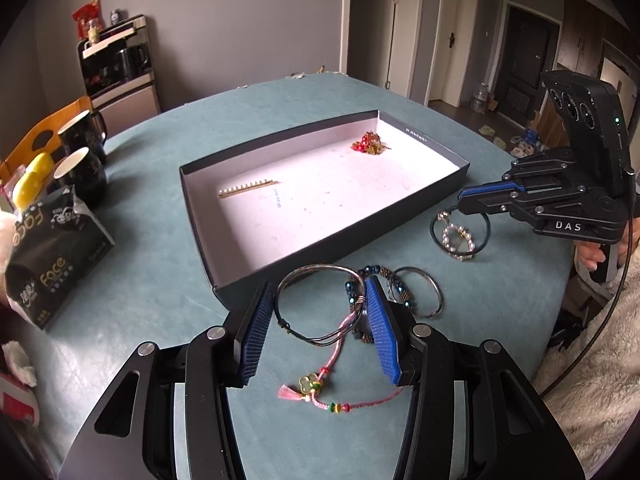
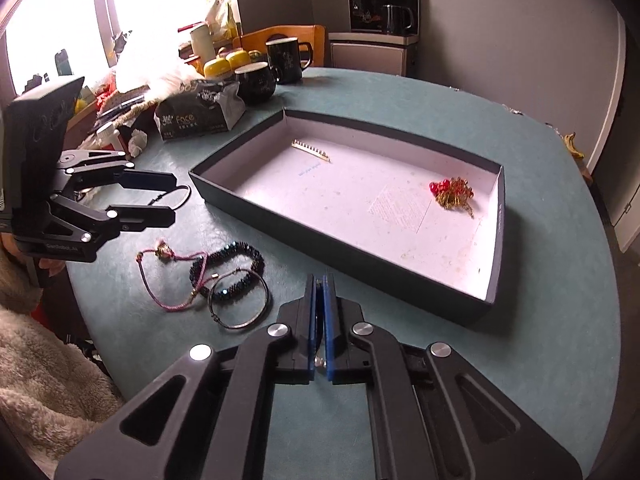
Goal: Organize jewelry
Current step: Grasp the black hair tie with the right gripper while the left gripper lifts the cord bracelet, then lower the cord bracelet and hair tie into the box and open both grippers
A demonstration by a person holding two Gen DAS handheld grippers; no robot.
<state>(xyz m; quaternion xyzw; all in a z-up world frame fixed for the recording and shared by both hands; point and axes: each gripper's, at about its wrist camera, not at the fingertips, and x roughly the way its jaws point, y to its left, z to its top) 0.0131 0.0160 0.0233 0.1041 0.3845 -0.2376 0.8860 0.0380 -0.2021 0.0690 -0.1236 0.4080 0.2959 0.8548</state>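
Note:
A dark box lid (image 1: 200, 216) with a white floor lies on the teal table; it also shows in the right wrist view (image 2: 494, 240). Inside lie a gold comb clip (image 1: 248, 189) and a red-bead gold piece (image 1: 370, 144). My left gripper (image 1: 320, 300) is open around a thin bangle with a black cord (image 1: 316, 276), above a pink cord bracelet (image 1: 320, 388). A dark bead bracelet (image 2: 232, 268) and a silver bangle (image 1: 424, 292) lie beside it. My right gripper (image 1: 460, 200) is shut on a pearl hair tie (image 1: 460, 236) just right of the box.
Two black mugs (image 1: 82, 152), a black tissue pack (image 1: 48, 248) and yellow containers (image 1: 32, 176) stand at the table's left. A wooden chair (image 2: 288, 36) and a cabinet with a kettle (image 2: 384, 12) stand behind. A fleece blanket (image 1: 592, 380) lies off the right edge.

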